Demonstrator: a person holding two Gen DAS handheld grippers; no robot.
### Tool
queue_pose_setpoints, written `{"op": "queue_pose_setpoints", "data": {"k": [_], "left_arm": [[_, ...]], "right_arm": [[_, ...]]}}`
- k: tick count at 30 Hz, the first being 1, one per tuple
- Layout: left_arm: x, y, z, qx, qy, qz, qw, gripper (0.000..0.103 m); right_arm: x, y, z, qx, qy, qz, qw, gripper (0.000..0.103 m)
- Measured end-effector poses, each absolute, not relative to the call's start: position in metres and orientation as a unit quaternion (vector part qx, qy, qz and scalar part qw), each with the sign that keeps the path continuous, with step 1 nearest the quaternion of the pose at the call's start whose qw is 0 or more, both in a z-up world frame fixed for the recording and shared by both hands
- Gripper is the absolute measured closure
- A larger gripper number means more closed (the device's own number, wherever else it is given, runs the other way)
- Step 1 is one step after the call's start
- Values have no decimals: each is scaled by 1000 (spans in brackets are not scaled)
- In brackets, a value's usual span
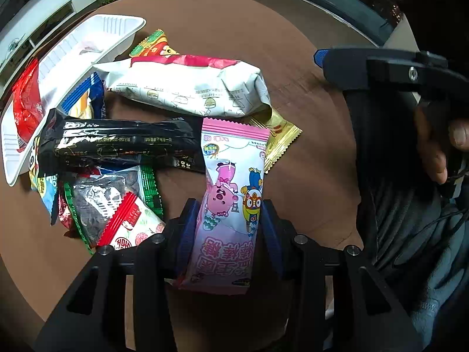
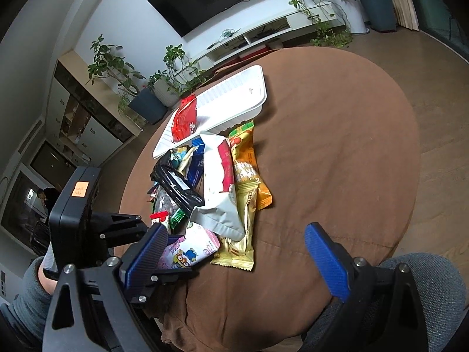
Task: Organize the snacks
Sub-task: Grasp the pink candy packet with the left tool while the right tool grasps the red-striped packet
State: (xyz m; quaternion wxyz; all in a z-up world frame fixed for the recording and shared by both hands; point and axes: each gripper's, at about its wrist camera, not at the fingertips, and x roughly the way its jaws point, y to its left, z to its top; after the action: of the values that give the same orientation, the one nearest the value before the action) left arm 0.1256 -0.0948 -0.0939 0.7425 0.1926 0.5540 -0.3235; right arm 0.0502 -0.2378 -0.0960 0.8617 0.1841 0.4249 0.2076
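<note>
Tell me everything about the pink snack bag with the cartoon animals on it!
The pink snack bag is a glossy plastic packet with a pink crimped top edge, a pale front, a pink cartoon animal and a penguin in goggles, and big pink letters. It lies on the brown tablecloth at the near edge of the snack pile, its far end beside the black packet. The left gripper has its blue jaws pressed on both long sides.
</note>
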Motion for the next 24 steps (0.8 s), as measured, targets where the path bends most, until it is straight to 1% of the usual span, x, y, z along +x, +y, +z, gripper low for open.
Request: {"op": "queue_pose_setpoints", "data": {"k": [5, 7, 9, 10, 11, 24], "left_arm": [[130, -84, -91, 184, 550, -309, 754, 71], [128, -78, -89, 172, 547, -304, 761, 74], [127, -71, -87, 154, 545, -300, 768, 76], [127, -66, -86, 142, 544, -298, 771, 76], [126, -63, -87, 134, 543, -296, 774, 76], [115, 5, -79, 16, 533, -273, 801, 79]], "right_arm": [[57, -230, -91, 156, 426, 205, 867, 11], [62, -225, -87, 136, 425, 206, 871, 16], [68, -217, -84, 112, 423, 209, 875, 23], [72, -212, -83, 96, 426, 209, 875, 28], [76, -207, -83, 85, 429, 211, 874, 30], [125, -158, -95, -22, 465, 223, 856, 35]]}}
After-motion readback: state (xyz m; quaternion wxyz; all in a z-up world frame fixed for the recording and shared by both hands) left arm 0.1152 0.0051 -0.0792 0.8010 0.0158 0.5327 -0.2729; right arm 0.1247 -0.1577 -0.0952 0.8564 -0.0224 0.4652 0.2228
